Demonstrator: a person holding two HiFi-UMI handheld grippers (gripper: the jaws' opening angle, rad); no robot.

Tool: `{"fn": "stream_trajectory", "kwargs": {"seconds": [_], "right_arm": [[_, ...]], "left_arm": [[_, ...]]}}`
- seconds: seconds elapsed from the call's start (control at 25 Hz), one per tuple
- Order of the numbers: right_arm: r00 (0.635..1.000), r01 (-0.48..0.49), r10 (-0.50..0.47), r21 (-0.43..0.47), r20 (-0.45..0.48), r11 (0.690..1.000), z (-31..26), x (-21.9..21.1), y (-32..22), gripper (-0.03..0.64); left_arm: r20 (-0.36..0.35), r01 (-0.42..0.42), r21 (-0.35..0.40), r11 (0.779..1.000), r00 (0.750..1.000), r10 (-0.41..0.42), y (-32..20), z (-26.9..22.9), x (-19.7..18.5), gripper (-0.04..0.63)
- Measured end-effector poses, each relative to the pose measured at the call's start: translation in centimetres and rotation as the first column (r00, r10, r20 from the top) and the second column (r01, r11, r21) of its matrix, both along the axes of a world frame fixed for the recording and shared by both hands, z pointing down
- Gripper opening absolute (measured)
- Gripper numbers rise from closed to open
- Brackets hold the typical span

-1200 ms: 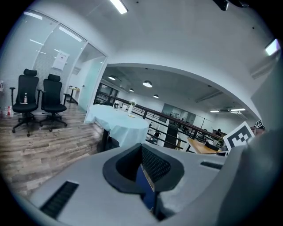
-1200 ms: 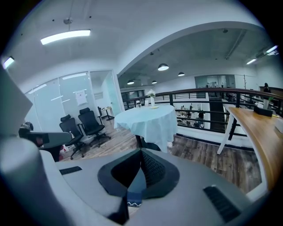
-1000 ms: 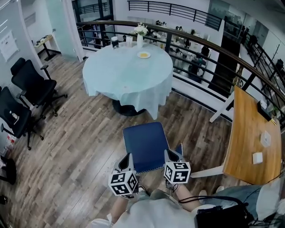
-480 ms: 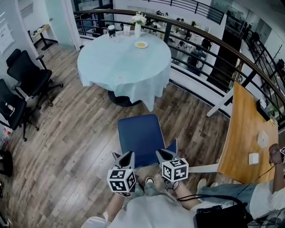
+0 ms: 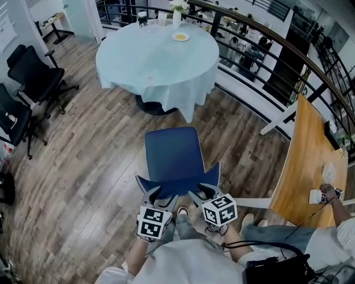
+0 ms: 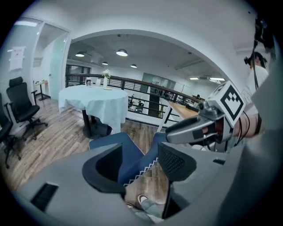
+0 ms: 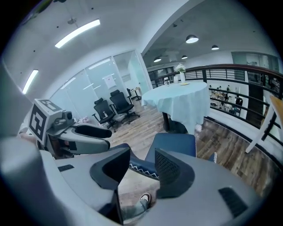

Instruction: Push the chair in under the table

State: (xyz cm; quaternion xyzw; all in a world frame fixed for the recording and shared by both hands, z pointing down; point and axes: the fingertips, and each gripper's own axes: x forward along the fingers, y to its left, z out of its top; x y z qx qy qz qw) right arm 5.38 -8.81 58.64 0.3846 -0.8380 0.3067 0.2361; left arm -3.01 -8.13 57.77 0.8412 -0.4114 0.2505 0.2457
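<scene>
Two hand-held grippers sit side by side at the person's waist, both angled downward. The left gripper (image 5: 158, 197) has its jaws opening. In the left gripper view, the top edge of the blue backrest (image 6: 140, 164), with its white zigzag stitching, runs through the gap between them, and the pads are not pressing on it. The right gripper (image 5: 202, 193) is also opening its jaws. The same padded edge passes between them in the right gripper view, again unclamped.

The backrest belongs to a blue chair (image 5: 172, 152) standing on the wooden floor (image 5: 94, 172) directly in front of the person, its seat facing away from them. One shoe (image 5: 182, 211) shows just behind the chair.

The chair is well apart from the round table (image 5: 158, 55) beyond it, not under it. That table wears a pale blue cloth and carries a small plate (image 5: 180, 37) and a vase of flowers (image 5: 177, 10) at its far side.

Black office chairs (image 5: 33, 80) stand to the left. A dark curved railing (image 5: 266, 50) runs behind the table. A wooden table (image 5: 308, 161) stands to the right, where another person's hand (image 5: 328, 192) rests.
</scene>
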Motion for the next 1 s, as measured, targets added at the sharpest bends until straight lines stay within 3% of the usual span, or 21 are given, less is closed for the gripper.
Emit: {"fn": "stream_trajectory", "kwargs": {"seconds": [0.16,0.28,0.4,0.52,0.68,0.84,1.0], "right_arm": [[0.996,0.062,-0.063,-0.011,-0.071,0.998,0.9,0.7,1.1,0.183],[0.978,0.148,-0.147,-0.002,-0.148,0.989,1.4,0.8,1.4,0.19],[0.942,0.247,-0.242,-0.009,-0.231,0.969,1.9,0.7,1.4,0.191],[0.882,0.334,-0.325,-0.034,-0.342,0.942,2.6,1.2,1.4,0.195],[0.831,0.425,-0.418,-0.067,-0.366,0.903,3.1,1.4,1.4,0.196],[0.736,0.559,-0.539,-0.081,-0.41,0.825,3.6,1.4,1.6,0.195],[0.735,0.563,-0.558,-0.112,-0.385,0.819,4.2,1.1,1.3,0.192]], "left_arm": [[0.112,-0.102,-0.024,0.995,0.988,0.104,1.2,1.7,0.1,0.273],[0.192,-0.192,-0.047,0.98,0.961,0.198,1.5,2.8,0.4,0.278],[0.229,-0.245,-0.09,0.965,0.938,0.26,1.6,4.1,0.7,0.278],[0.264,-0.278,-0.134,0.951,0.915,0.305,1.8,5.4,0.9,0.278],[0.283,-0.269,-0.143,0.952,0.911,0.3,1.4,5.9,0.8,0.275],[0.272,-0.25,-0.159,0.955,0.919,0.285,1.0,6.0,0.5,0.241],[0.268,-0.247,-0.171,0.954,0.92,0.286,0.9,6.1,0.6,0.241]]}}
